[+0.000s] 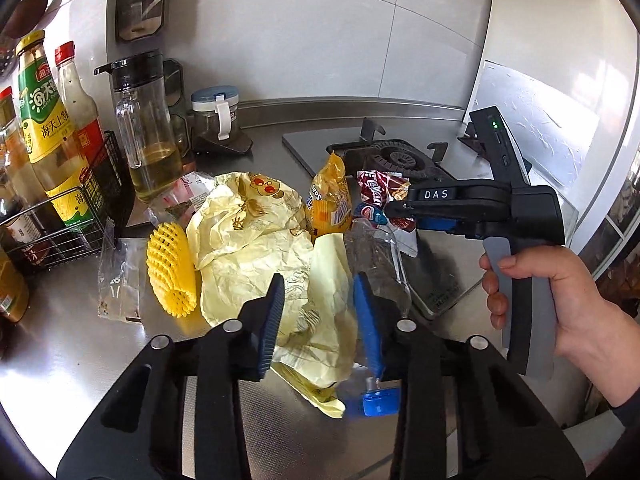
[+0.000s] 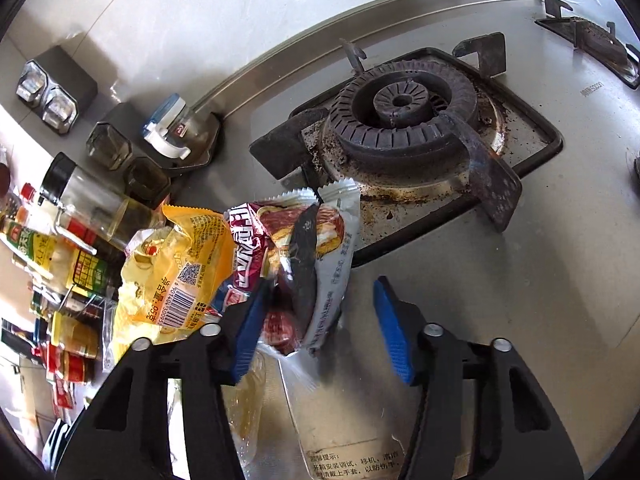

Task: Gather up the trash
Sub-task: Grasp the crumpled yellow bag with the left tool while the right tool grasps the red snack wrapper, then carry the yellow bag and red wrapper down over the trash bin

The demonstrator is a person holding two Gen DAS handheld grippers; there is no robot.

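My left gripper (image 1: 316, 320) straddles the crumpled yellow paper wrapper (image 1: 256, 248) on the steel counter (image 1: 72, 360), jaws half-open, gripping nothing; it's light and floppy (pinch a fold). My right gripper (image 2: 320, 320), likewise part-open, brackets the slippery red snack wrapper (image 2: 296, 256).

**Steel counter, tiled wall, daylight from my right**

I see a brushed steel countertop (image 1: 72, 344) meeting a pale tiled wall (image 1: 304, 28). A gas burner (image 2: 404, 116) is set in the counter. Sauce bottles (image 1: 40, 120) crowd a wire rack (image 1: 60, 232) at left.
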